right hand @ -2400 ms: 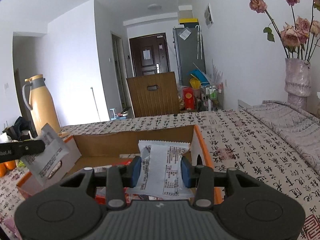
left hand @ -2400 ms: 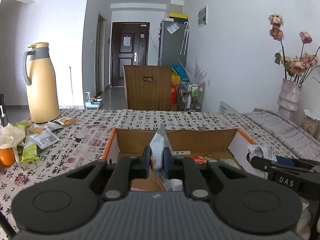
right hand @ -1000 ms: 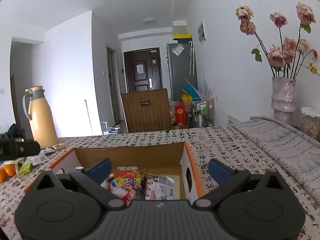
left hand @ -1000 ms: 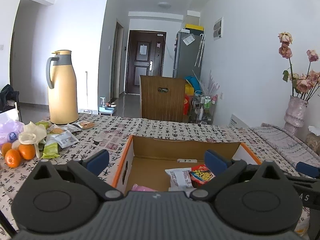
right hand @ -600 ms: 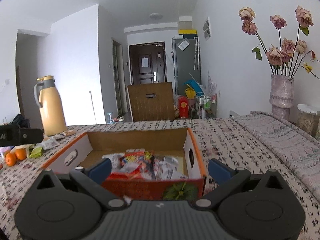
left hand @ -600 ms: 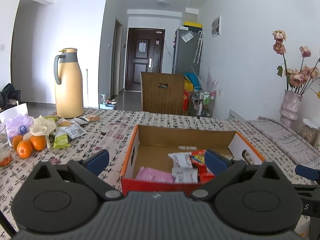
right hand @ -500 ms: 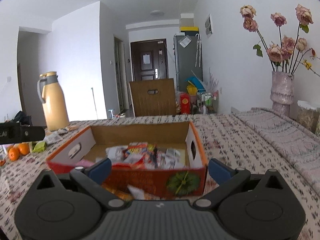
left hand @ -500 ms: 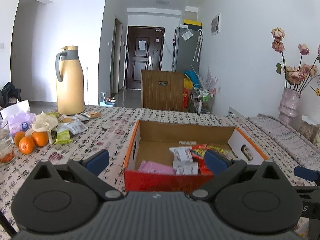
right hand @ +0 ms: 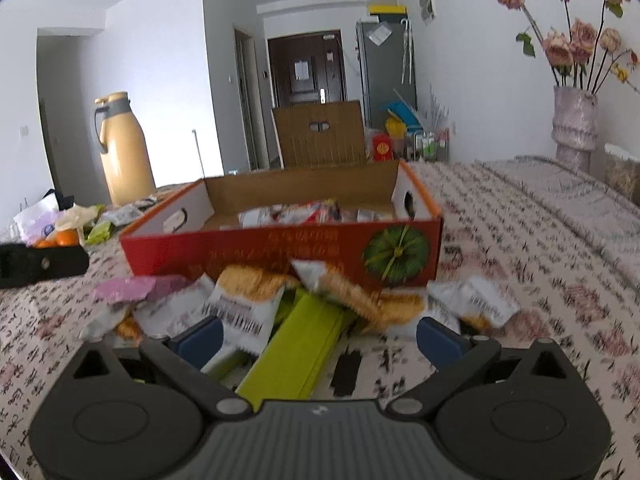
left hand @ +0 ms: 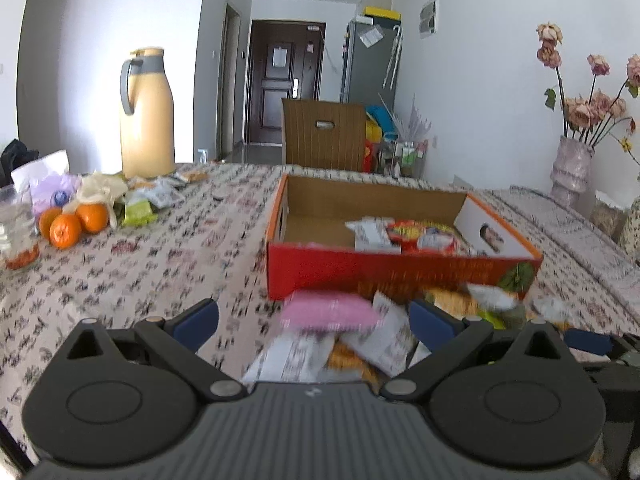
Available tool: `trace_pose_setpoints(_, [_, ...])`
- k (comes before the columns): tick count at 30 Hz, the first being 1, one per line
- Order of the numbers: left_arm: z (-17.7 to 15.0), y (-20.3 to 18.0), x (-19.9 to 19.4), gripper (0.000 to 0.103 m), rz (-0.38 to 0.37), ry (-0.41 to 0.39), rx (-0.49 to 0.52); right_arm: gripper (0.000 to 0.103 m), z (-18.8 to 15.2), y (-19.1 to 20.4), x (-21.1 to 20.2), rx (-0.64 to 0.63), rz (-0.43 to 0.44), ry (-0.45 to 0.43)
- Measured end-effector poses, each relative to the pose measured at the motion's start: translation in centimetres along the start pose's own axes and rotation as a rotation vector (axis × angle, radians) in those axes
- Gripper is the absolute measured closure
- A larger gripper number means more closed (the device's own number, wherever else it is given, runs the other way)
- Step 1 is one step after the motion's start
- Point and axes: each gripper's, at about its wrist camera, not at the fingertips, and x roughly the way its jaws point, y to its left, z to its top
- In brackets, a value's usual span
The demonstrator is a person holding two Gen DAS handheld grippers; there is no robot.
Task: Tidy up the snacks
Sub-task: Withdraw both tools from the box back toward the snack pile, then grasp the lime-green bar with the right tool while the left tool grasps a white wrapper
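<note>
Left gripper (left hand: 314, 322) and right gripper (right hand: 319, 338) jaws both spread, empty, above loose snack packets (right hand: 256, 304); red-fronted open cardboard box (right hand: 280, 248) just behind holds more packets.

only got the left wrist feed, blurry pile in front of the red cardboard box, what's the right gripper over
Observer: The right gripper is open and holds nothing. A long lime-green flat carton lies on the tablecloth between its spread fingers.
Operator: anything further right i'd miss
Observer: Yes, a white crinkled snack packet lies at the pile's right end, just past the front right corner of the red cardboard box.
Operator: is the carton free to grab
Observer: Probably not cleanly: a biscuit-printed packet lies across its far end.
</note>
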Motion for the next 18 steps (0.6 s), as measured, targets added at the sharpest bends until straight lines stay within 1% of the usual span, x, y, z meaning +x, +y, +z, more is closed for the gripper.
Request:
trace_pose_setpoints(4, [-1.1, 0.6, 0.0, 0.000, 0.004, 0.033, -0.001, 0.005, -0.5, 0.9, 0.6, -0.019, -0.001, 0.032])
trace_pose_setpoints(5, [-1.3, 0.7, 0.0, 0.000, 0.006, 0.038, -0.004, 0.010, -0.5, 1.2, 0.9, -0.023, -0.004, 0.041])
trace_pose_setpoints(7, [-1.4, 0.9, 0.0, 0.000, 0.006, 0.045, -0.008, 0.014, -0.7, 1.5, 1.5, -0.025, -0.013, 0.064])
trace_pose_setpoints(9, [-1.5, 0.9, 0.0, 0.000, 0.004, 0.047, -0.008, 0.023, -0.8, 1.6, 1.9, -0.026, -0.020, 0.081])
trace_pose_setpoints(13, [-1.6, 0.9, 0.0, 0.000, -0.002, 0.051, -0.008, 0.035, -1.1, 1.5, 2.4, -0.027, -0.028, 0.102])
trace_pose_setpoints(14, [-1.5, 0.9, 0.1, 0.000, -0.003, 0.053, -0.009, 0.045, -1.2, 1.4, 2.4, -0.030, -0.031, 0.109])
trace_pose_setpoints(15, [-1.5, 0.9, 0.1, 0.000, -0.003, 0.055, -0.010, 0.052, -1.3, 1.5, 2.5, -0.040, -0.036, 0.109])
trace_pose_setpoints(18, [-1.5, 1.0, 0.3, 0.000, -0.003, 0.059, -0.014, 0.059, -1.6, 1.3, 2.2, -0.067, -0.040, 0.102])
